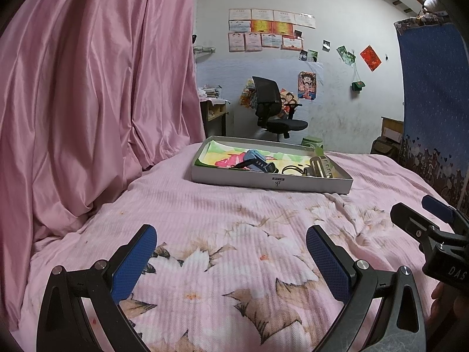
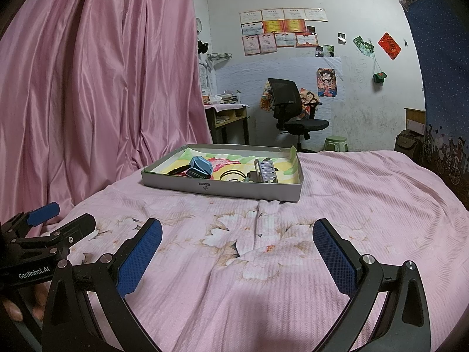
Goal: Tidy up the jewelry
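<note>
the left gripper (image 1: 231, 252) hovers low over the bed (image 1: 205, 205) with its blue-padded fingers (image 1: 134, 264) spread wide, nothing between them and nothing touching the pads; only the flowered pink bedspread shows in the gap. the right gripper (image 2: 237, 249) is held the same way, its fingers (image 2: 140, 261) wide apart and empty above the bedspread. the two grippers sit side by side, each showing at the edge of the other's view, and part of a hand (image 2: 11, 308) shows at the lower left of the right wrist view.

further up the bed, well apart from both grippers, lies a shallow grey box (image 1: 272, 182) lined with a colourful paper. inside it are a blue watch (image 1: 255, 158) with a dark strap towards the left, a loop of dark cord (image 1: 293, 170) near the middle, and a metal hair clip (image 1: 322, 165) towards the right, close beside the cord. a pink curtain (image 1: 88, 88) hangs along the left of the bed, and a black office chair (image 1: 272, 108) stands by the far wall.
</note>
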The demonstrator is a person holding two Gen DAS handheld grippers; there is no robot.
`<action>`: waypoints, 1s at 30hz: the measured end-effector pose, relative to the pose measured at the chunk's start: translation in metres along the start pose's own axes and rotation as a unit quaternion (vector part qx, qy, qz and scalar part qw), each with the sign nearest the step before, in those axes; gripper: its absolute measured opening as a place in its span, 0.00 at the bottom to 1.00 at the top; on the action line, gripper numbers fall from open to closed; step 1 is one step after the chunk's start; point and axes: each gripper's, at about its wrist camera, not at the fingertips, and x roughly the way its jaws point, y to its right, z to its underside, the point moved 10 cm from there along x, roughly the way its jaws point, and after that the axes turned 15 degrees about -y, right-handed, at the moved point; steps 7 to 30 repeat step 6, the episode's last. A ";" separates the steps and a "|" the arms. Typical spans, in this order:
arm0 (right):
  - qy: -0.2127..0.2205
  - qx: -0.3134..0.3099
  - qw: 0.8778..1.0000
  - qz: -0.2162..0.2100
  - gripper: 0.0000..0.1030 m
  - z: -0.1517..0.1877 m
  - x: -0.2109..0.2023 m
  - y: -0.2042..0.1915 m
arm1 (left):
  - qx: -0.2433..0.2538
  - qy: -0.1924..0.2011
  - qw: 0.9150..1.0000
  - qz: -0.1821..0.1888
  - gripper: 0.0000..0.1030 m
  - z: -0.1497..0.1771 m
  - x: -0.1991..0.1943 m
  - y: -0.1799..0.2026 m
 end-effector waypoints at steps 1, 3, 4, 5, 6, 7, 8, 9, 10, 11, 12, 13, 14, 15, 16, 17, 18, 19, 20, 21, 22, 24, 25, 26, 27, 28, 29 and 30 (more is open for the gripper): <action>0.000 0.000 1.000 0.000 0.98 0.000 0.000 0.000 | -0.001 -0.001 1.000 0.000 1.00 0.000 0.000 -0.002; 0.000 0.000 1.000 0.000 0.98 0.000 0.000 0.000 | -0.002 -0.002 1.000 -0.001 1.00 0.000 -0.002 0.000; 0.000 0.000 1.000 0.000 0.98 0.000 0.001 -0.001 | -0.002 -0.002 1.000 -0.001 1.00 0.001 -0.003 -0.005; 0.000 0.000 1.000 0.000 0.98 0.000 0.000 0.000 | -0.002 -0.003 1.000 -0.002 1.00 0.002 -0.003 -0.006; 0.000 0.000 1.000 0.000 0.98 0.000 0.000 0.000 | -0.002 -0.003 1.000 -0.002 1.00 0.003 -0.005 -0.008; 0.000 0.000 1.000 0.000 0.98 0.000 0.000 0.000 | -0.002 -0.003 1.000 -0.002 1.00 0.003 -0.005 -0.008; 0.000 0.000 1.000 0.000 0.98 0.000 0.000 0.000 | -0.002 -0.003 1.000 -0.002 1.00 0.003 -0.005 -0.008; 0.000 0.000 1.000 0.000 0.98 0.000 0.000 0.000 | -0.002 -0.003 1.000 -0.002 1.00 0.003 -0.005 -0.008; 0.000 0.000 1.000 0.000 0.98 0.000 0.000 0.000 | -0.002 -0.003 1.000 -0.002 1.00 0.003 -0.005 -0.008; 0.000 0.000 1.000 0.000 0.98 0.000 0.000 0.000 | -0.002 -0.003 1.000 -0.002 1.00 0.003 -0.005 -0.008; 0.000 0.000 1.000 0.000 0.98 0.000 0.000 0.000 | -0.002 -0.003 1.000 -0.002 1.00 0.003 -0.005 -0.008; 0.000 0.000 1.000 0.000 0.98 0.000 0.000 0.000 | -0.002 -0.003 1.000 -0.002 1.00 0.003 -0.005 -0.008; 0.000 0.000 1.000 0.000 0.98 0.000 0.000 0.000 | -0.002 -0.003 1.000 -0.002 1.00 0.003 -0.005 -0.008; 0.000 0.000 1.000 0.000 0.98 0.000 0.000 0.000 | -0.002 -0.003 1.000 -0.002 1.00 0.003 -0.005 -0.008; 0.000 0.000 1.000 0.000 0.98 0.000 0.000 0.000 | -0.002 -0.003 1.000 -0.002 1.00 0.003 -0.005 -0.008; 0.000 0.000 1.000 0.000 0.98 0.000 0.000 0.000 | -0.002 -0.003 1.000 -0.002 1.00 0.003 -0.005 -0.008; 0.000 0.000 1.000 0.000 0.98 0.000 0.000 0.000 | -0.002 -0.003 1.000 -0.002 1.00 0.003 -0.005 -0.008; 0.000 0.000 1.000 0.000 0.98 0.000 0.000 0.000 | -0.002 -0.003 1.000 -0.002 1.00 0.003 -0.005 -0.008; 0.000 0.000 1.000 0.000 0.98 0.000 0.000 0.000 | -0.002 -0.003 1.000 -0.002 1.00 0.003 -0.005 -0.008; 0.000 0.000 1.000 0.000 0.98 0.000 0.000 0.000 | -0.002 -0.003 1.000 -0.002 1.00 0.003 -0.005 -0.008; 0.000 0.000 1.000 0.000 0.98 0.000 0.000 0.000 | -0.002 -0.003 1.000 -0.002 1.00 0.003 -0.005 -0.008; 0.000 0.000 1.000 0.000 0.98 0.000 0.000 0.000 | -0.002 -0.003 1.000 -0.002 1.00 0.003 -0.005 -0.008; 0.000 0.000 1.000 0.000 0.98 0.000 0.000 0.000 | -0.002 -0.003 1.000 -0.002 1.00 0.003 -0.005 -0.008; 0.000 0.000 1.000 0.000 0.98 0.000 0.000 0.000 | -0.002 -0.003 1.000 -0.002 1.00 0.003 -0.005 -0.008; 0.000 0.000 1.000 0.000 0.98 0.000 0.000 0.000 | -0.002 -0.003 1.000 -0.002 1.00 0.003 -0.005 -0.008; 0.000 0.000 1.000 0.000 0.98 0.000 0.000 0.000 | -0.002 -0.003 1.000 -0.002 1.00 0.003 -0.005 -0.008; 0.000 0.000 1.000 0.000 0.98 0.000 0.000 0.000 | -0.002 -0.003 1.000 -0.002 1.00 0.003 -0.005 -0.008; 0.000 0.000 1.000 0.000 0.98 0.000 0.000 0.000 | -0.002 -0.003 1.000 -0.002 1.00 0.003 -0.005 -0.008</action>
